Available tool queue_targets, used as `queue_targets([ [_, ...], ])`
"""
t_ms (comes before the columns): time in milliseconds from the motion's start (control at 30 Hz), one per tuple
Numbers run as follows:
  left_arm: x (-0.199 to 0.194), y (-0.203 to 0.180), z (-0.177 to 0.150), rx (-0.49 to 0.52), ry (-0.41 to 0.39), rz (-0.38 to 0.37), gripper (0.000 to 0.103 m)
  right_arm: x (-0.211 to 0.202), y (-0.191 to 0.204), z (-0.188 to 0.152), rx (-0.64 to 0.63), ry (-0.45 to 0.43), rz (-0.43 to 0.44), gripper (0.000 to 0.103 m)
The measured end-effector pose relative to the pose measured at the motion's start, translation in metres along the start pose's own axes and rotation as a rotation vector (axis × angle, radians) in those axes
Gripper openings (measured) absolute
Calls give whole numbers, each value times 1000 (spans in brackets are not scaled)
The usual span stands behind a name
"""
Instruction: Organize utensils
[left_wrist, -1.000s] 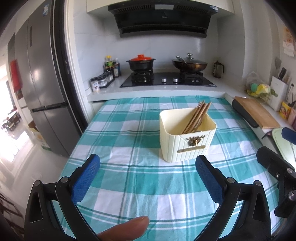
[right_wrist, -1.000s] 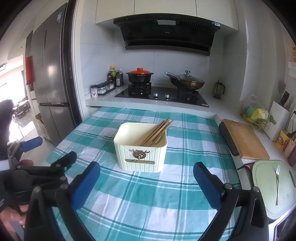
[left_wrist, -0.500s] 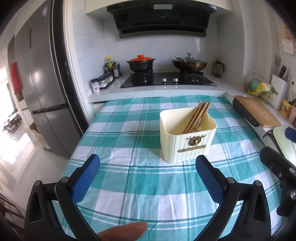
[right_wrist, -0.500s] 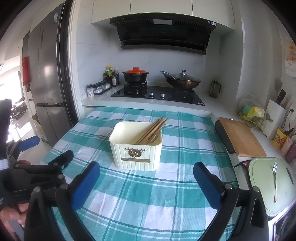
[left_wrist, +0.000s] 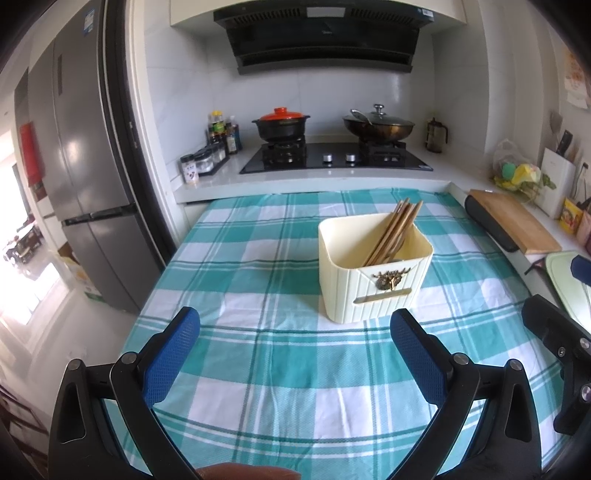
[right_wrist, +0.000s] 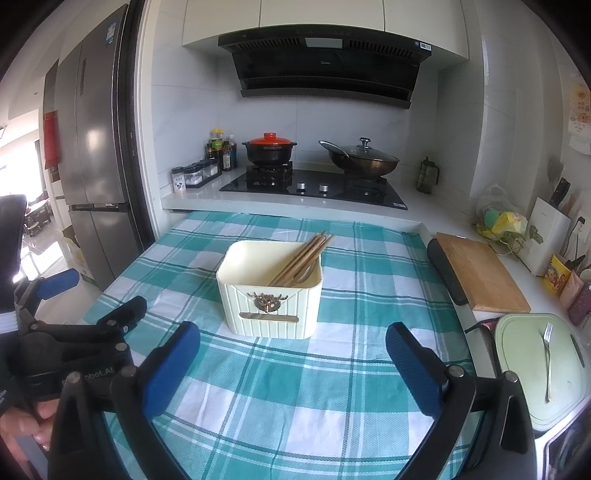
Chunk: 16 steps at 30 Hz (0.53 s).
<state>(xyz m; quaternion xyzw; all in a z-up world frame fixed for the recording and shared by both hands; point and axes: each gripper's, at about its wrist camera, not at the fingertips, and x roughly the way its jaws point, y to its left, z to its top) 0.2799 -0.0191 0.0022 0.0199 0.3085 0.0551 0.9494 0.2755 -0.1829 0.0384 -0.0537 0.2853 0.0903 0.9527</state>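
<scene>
Kitchen counters wrap around your work surface, a table under a teal checked cloth (left_wrist: 280, 373), with a stove (right_wrist: 314, 186) behind it carrying a red-lidded pot (right_wrist: 269, 149) and a covered wok (right_wrist: 364, 158). Your cream holder (right_wrist: 271, 291) stands upright near the middle of the cloth, and wooden chopsticks (right_wrist: 301, 256) lean in its right side, tips past the rim. Off to your right, a fork (right_wrist: 547, 360) lies alone on a pale green board (right_wrist: 532, 387) — well apart from the holder. Your left gripper (left_wrist: 295, 360) hovers over bare cloth with its blue fingers spread wide, holding nothing. Your right gripper (right_wrist: 291, 363) is the same — fingers apart, empty, the holder just beyond them.
</scene>
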Motion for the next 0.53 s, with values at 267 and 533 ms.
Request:
queue_targets([
  [267,3,-2,-2,18,2,2,103,1,-3,-1,-1,4,-7,102],
  [533,2,-3,-1,6,-4,-9,103,4,-7,-1,5,12,-8,102],
])
